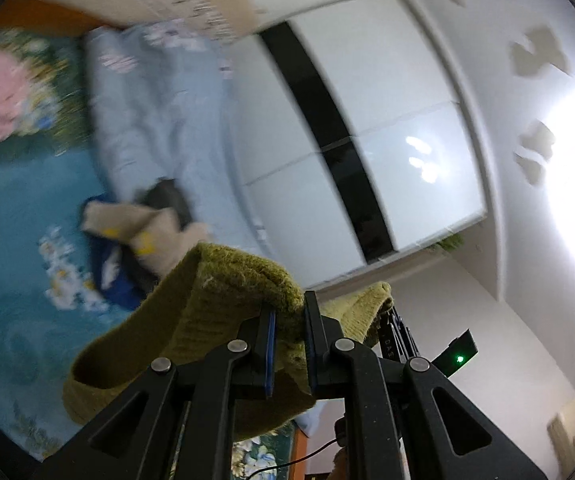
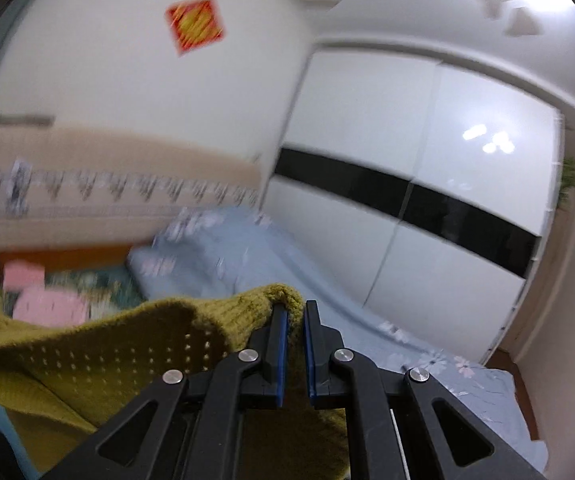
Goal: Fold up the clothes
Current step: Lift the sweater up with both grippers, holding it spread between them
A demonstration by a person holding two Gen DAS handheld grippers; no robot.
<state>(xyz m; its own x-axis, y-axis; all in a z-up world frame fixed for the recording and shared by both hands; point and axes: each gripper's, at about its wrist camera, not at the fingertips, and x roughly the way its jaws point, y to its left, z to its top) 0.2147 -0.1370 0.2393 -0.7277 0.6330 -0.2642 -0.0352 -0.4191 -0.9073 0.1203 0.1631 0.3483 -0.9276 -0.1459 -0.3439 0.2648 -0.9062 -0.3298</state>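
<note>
Gripping one olive-green knitted garment [image 1: 223,300] between them, both tools hold it in the air above the bed [image 1: 3,208]. Left gripper [image 1: 289,312]: jaws closed on a thick fold of the knit, which bulges over the blue pads [image 1: 271,344] and droops to the left. Right gripper [image 2: 295,312]: jaws nearly together, pinching another edge of the same garment — the fabric sags away to the left. Behind it lie a pale blue quilt [image 2: 247,256], pink folded cloth [image 2: 47,300] and a heap of other clothes [image 1: 135,236]. A white wardrobe [image 2: 427,184] stands beyond.
</note>
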